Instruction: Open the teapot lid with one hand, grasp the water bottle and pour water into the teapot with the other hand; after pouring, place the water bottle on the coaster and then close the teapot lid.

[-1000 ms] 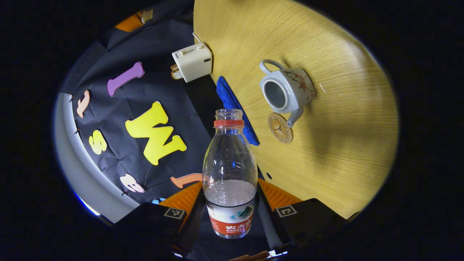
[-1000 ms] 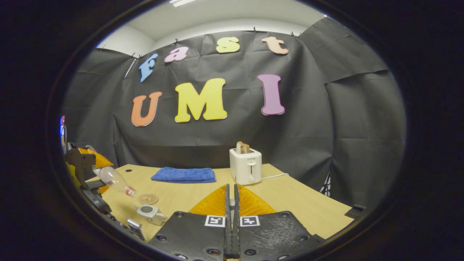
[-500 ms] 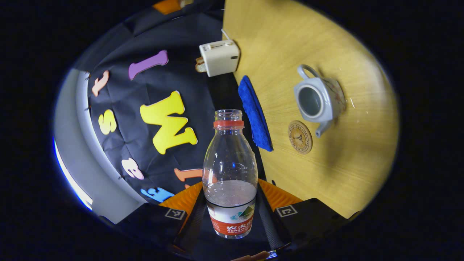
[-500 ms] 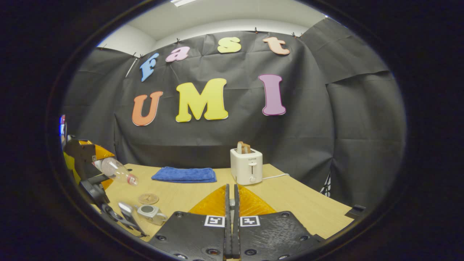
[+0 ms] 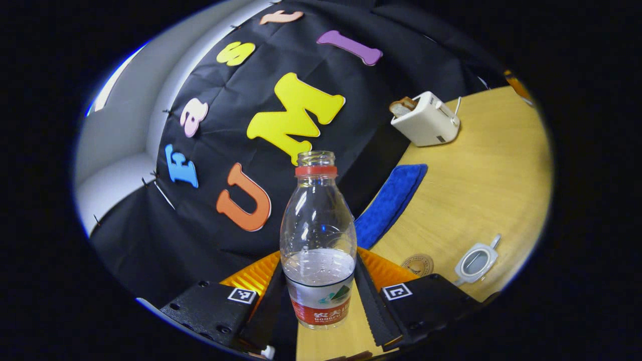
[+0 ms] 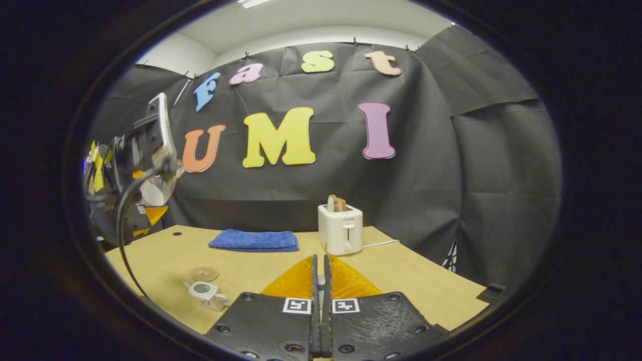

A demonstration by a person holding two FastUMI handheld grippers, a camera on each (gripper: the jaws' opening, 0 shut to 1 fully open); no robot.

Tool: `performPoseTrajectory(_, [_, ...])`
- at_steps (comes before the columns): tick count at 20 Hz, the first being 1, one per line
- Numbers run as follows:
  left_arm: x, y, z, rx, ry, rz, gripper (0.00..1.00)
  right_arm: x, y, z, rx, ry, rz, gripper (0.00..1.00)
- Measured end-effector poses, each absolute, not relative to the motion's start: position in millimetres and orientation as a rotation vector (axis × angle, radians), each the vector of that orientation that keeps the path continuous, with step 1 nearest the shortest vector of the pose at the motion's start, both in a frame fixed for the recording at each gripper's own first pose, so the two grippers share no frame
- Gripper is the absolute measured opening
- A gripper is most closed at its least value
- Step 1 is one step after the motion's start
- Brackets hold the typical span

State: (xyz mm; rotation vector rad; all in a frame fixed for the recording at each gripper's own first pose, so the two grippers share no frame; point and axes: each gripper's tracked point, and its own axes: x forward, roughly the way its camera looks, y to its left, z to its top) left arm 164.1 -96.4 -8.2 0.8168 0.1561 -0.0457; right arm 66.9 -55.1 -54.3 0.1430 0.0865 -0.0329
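My left gripper (image 5: 318,301) has both fingers pressed on the lower body of the water bottle (image 5: 318,235), which stands uncapped between my jaws with a little water in its lower part; below and to the right of those jaws the coaster (image 5: 418,263) lies on the wooden table (image 5: 481,190), with the open teapot (image 5: 475,261) just beside it. My right gripper (image 6: 320,321) has its jaws together with only a hairline seam between them; whether anything is pinched there I cannot tell. Down to the left of these jaws sit the teapot (image 6: 206,294) and coaster (image 6: 203,273), and ahead stand a blue cloth (image 6: 255,240) and a white toaster (image 6: 340,229).
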Motion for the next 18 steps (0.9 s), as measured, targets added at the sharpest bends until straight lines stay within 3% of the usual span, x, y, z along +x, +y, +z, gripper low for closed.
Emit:
performPoseTrajectory(7, [193,-119,-40,0.339,0.086,-0.161,0.76,72,-48,-63,0.122,0.101,-0.03,0.0])
performPoseTrajectory(18, [237,-115,-116,-0.08,0.116,-0.157,0.78,88,-35,-92,0.087,0.164,-0.026,0.0])
